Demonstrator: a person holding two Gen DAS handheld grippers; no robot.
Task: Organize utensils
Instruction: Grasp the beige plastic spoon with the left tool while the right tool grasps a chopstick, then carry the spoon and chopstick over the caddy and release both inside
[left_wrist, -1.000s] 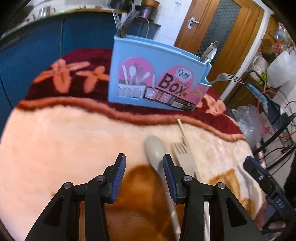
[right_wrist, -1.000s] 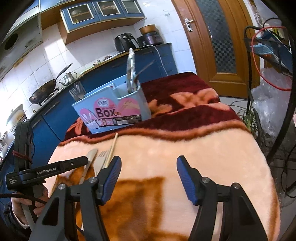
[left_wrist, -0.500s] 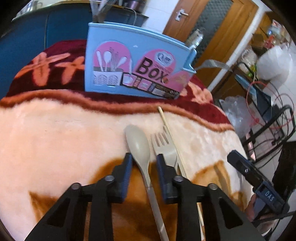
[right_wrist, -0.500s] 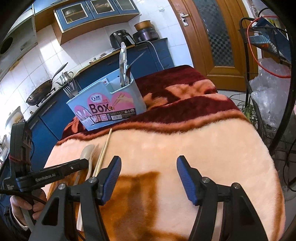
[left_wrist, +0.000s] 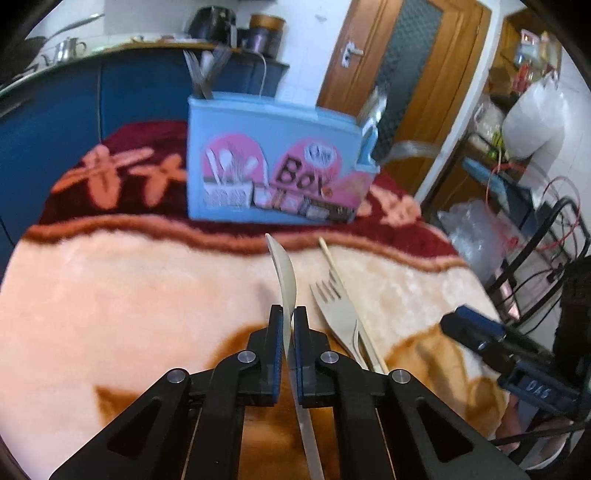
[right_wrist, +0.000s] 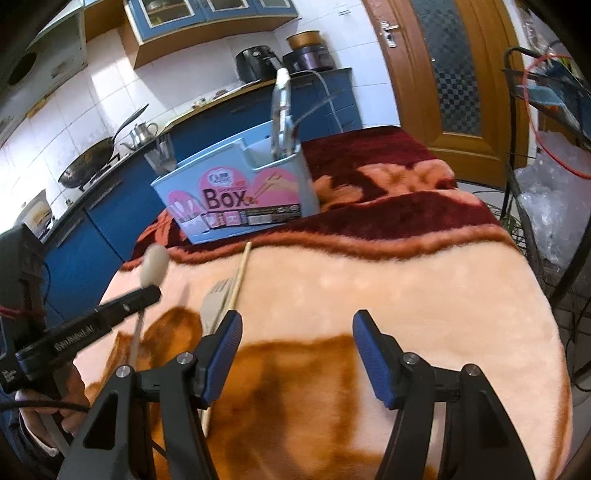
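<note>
Peach and maroon plush blanket (right_wrist: 388, 266) covers the table; on its far side stands the blue utensil box (right_wrist: 236, 192). The right tool (right_wrist: 297, 350) hovers with jaws wide apart. The left tool (left_wrist: 287, 332) pinches the beige spoon (left_wrist: 284, 273), lifted beside the fork (left_wrist: 338, 314) and chopstick (left_wrist: 341, 280).

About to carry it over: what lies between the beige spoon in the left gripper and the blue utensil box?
Only bare blanket. In the left wrist view, the beige plastic spoon faces the light-blue utensil box unobstructed; the beige fork and wooden chopstick lie rightward.
</note>
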